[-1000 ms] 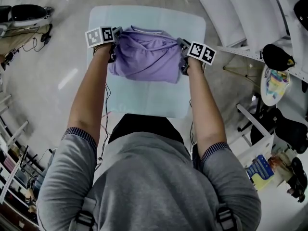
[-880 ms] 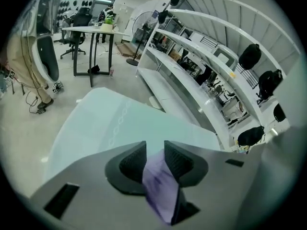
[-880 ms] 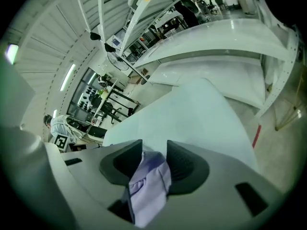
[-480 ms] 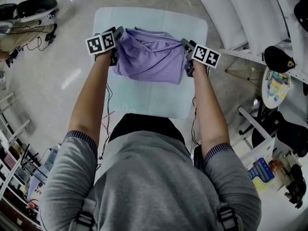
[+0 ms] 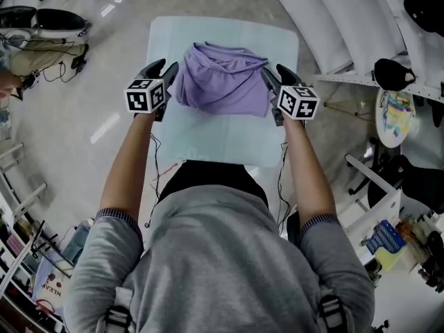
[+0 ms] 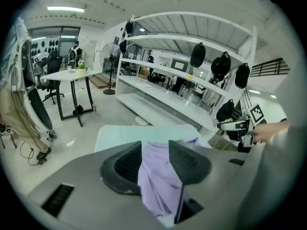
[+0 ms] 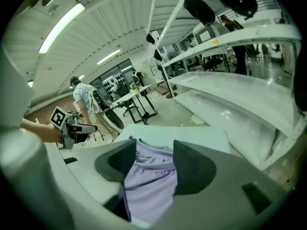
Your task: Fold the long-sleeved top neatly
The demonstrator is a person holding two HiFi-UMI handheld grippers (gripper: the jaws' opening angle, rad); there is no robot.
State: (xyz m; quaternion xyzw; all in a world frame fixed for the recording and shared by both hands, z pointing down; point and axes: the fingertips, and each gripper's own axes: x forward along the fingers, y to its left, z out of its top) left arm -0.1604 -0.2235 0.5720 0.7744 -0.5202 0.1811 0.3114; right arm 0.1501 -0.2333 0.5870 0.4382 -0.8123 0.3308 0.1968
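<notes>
The purple long-sleeved top (image 5: 222, 82) lies folded in a rumpled bundle on the far half of the pale table (image 5: 222, 141). My left gripper (image 5: 163, 75) hovers just off the top's left edge and my right gripper (image 5: 272, 78) just off its right edge. Both stand open, and their jaws have just been opening with nothing gripped between them. The left gripper view shows the top (image 6: 158, 176) lying beyond the spread jaws of the left gripper (image 6: 156, 157). In the right gripper view, likewise, the top (image 7: 151, 181) shows past the right gripper (image 7: 154, 162).
White shelving (image 5: 347, 26) with black caps (image 5: 392, 71) stands close on the right, beside a small round table (image 5: 395, 116) with coloured items. A dark chair and cables (image 5: 41, 19) are on the floor at left. Another person (image 7: 84, 97) stands in the background.
Both grippers let go of the top's side edges, opened and rose toward me, rolling at the wrist. The top has settled onto the table and stays where it was.
</notes>
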